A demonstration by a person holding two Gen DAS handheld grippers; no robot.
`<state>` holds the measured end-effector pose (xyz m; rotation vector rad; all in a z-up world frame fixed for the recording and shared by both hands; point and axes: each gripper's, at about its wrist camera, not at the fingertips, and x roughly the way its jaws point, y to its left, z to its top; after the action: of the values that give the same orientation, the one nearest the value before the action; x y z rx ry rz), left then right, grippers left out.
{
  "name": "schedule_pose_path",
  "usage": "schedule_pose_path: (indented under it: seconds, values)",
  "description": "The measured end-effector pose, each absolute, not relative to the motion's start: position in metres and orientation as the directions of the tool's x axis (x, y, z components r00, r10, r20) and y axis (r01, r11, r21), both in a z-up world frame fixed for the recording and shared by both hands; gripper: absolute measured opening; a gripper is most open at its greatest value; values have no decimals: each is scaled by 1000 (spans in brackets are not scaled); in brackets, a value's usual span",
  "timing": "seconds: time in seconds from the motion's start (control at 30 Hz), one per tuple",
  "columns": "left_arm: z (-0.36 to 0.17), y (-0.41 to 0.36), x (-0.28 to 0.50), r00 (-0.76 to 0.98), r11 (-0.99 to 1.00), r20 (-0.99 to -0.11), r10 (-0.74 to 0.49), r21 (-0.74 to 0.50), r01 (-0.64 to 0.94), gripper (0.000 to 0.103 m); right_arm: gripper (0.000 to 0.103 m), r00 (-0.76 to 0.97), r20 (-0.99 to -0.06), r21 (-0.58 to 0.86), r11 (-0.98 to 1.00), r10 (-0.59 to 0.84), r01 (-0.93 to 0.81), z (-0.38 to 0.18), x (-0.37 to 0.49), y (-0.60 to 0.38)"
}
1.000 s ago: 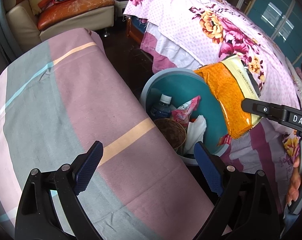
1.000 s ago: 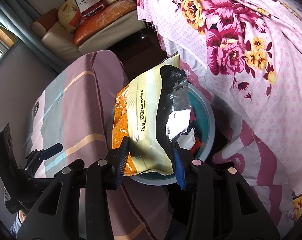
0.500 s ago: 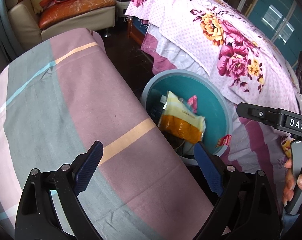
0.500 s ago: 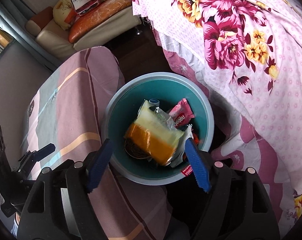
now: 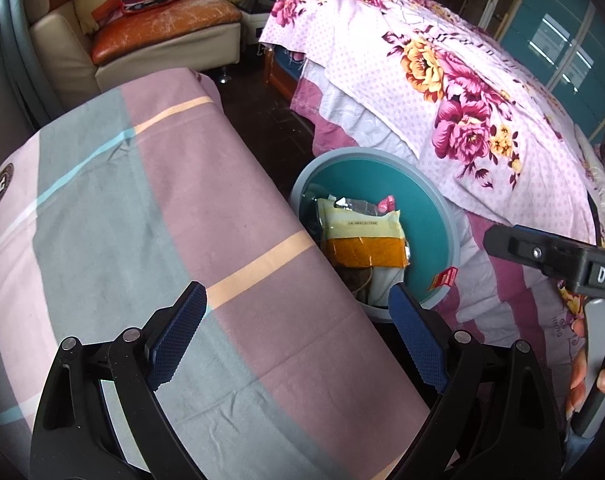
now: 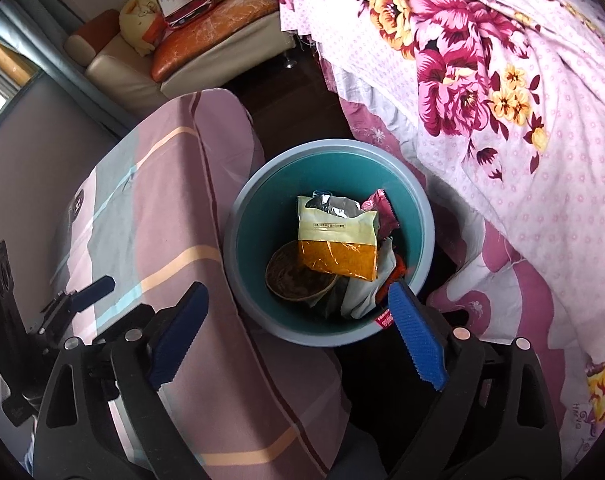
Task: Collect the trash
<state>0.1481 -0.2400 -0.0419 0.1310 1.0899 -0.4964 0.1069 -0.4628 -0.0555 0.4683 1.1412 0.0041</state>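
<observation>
Between striped bed (image 6: 150, 216) and floral bed (image 6: 522, 100) stands the bin (image 6: 424, 216), snack bag (image 6: 336, 242) inside; right claw (image 6: 298, 330) is opening wide, empty; left claw (image 5: 298, 334) wide, empty.

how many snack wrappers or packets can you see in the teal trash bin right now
2 clearly: a large cream-and-orange foil snack bag lying on top in the teal plastic bin, and a small pink-red wrapper tucked against its right edge. More may be hidden underneath.
</observation>
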Motion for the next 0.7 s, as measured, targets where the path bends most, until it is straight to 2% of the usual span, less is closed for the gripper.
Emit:
schedule_pose_path:
  seconds: [0.27,0.37,0.43,0.7]
  values:
    - [-21,-225,129,416,898,-857,-304,-112,426,93,96,467,-861,299,943,200,147,-33,88,-437]
    - [-13,-218,122,428,902,-851,-304,-112,418,93,96,489,-853,272,955,183,118,-22,80,-427]
    - [-9,-213,116,434,907,-851,-294,-105,407,99,96,506,-846,251,962,165,104,-13,72,-421]
    - [3,-194,95,470,924,-845,-253,-68,376,99,96,533,-837,205,974,123,96,10,53,-410]
